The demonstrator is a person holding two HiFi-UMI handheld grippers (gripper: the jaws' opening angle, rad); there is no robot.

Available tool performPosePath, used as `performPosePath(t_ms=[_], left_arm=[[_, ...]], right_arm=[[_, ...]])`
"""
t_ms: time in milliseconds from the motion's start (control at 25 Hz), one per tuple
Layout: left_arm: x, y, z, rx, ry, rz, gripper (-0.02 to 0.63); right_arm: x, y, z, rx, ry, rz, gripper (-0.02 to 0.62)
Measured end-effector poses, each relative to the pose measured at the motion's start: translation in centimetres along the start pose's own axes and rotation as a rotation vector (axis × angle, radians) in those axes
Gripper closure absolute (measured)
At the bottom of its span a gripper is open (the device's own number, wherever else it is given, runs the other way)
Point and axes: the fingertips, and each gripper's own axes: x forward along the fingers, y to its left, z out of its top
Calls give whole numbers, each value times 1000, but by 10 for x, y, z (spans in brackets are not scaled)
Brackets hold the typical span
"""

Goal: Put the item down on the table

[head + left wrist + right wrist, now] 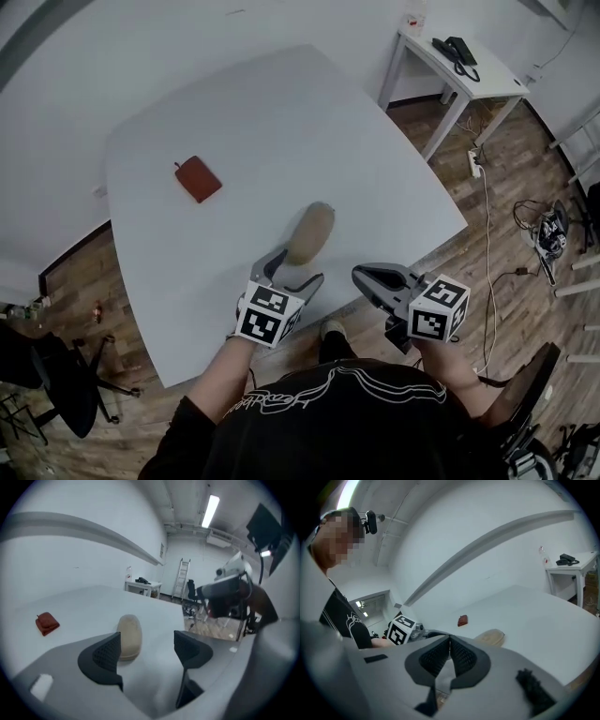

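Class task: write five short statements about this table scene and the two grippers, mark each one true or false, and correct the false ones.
1. The beige oval item lies on the white table. True.
2. The left gripper is clamped on the beige oval item. False: its jaws stand apart and do not press on it.
3. The right gripper has its jaws together with nothing between them. True.
4. The red item rests on top of the beige oval item. False: it lies apart from it on the table.
5. The small side table is bare. False: a black object lies on it.
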Motion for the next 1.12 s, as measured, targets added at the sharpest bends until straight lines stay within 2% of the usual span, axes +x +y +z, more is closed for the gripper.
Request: performPosePath(t_ms=[120, 320, 440, 560, 680, 920, 1040, 1120], left_arm=[[-56, -26, 16, -66, -86, -61, 297], [-154, -81, 42, -64, -247, -163, 453], [-201, -117, 43, -42, -262, -225, 600], [-240, -149, 37, -43, -270, -287, 600], [-266, -163, 37, -19, -321, -277, 600], [-296, -170, 28, -28, -359, -236, 600], [-304, -177, 29, -52, -389, -281, 600], [-307, -183, 28, -36, -398, -299, 600]], right_arm=[[-6, 41, -2, -36, -33, 21, 586], [-32, 112, -3, -96, -93, 60, 586], [-47, 154, -5, -146, -116, 86, 586], [-59, 194, -12, -189, -121, 131, 586], [-65, 225, -18, -241, -98, 174, 586], [-71, 264, -17, -257, -121, 182, 586], [-69, 274, -22, -278, -110, 179, 586], [-68, 277, -27, -280, -100, 175, 586]])
